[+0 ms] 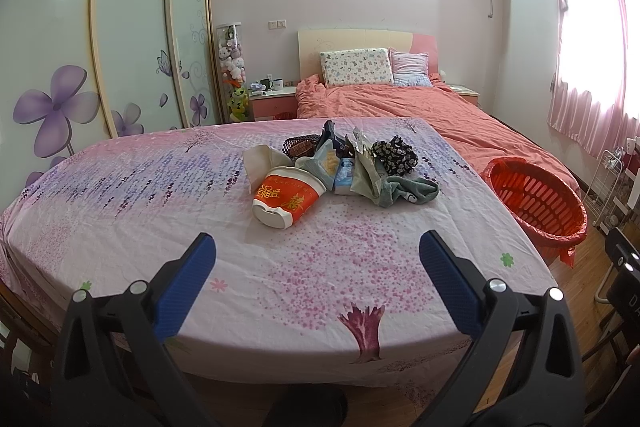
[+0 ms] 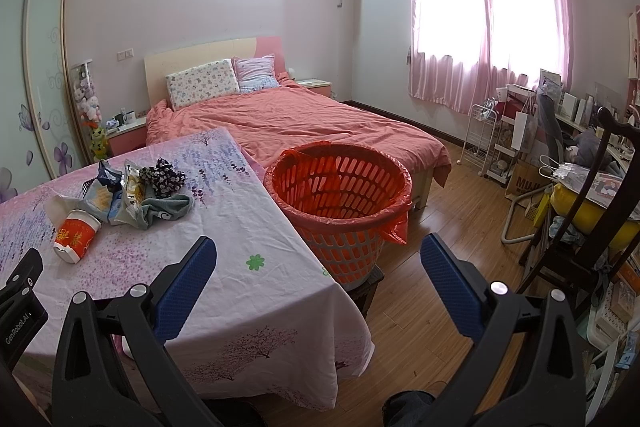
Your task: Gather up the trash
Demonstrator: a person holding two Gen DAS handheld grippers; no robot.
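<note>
Left tongs (image 1: 318, 255) released, jaws spread wide, nothing between them; they hover above the near part of the worktop (image 1: 120, 211), which is covered by a pink-and-lilac floral cloth. Right tongs (image 2: 318, 255) also released and empty, held over the worktop's right edge, with wood floor (image 2: 440, 307) under the right jaw. Trash sits in one heap on the worktop, ahead of the left tongs and apart from them; from the right tongs it lies ahead and to the left. Heap contents: a red-and-white cup (image 1: 286, 201) on its side, nearest the left tongs, base toward them; crumpled wrappers (image 1: 332, 163) just behind it, touching; a grey-green cloth (image 1: 408, 191) at the heap's right; a dark floral cloth (image 1: 396, 153) behind that; a beige bag (image 1: 262, 161) at the left, touching the cup. Orange basket (image 2: 340, 195) with a red liner stands directly ahead of the right tongs, just beside the worktop's right edge; its inside looks empty as far as visible. Bed (image 2: 312, 123) with salmon cover lies beyond both worktop and basket. A little of the left tongs' body shows at the left edge of the right view.
</note>
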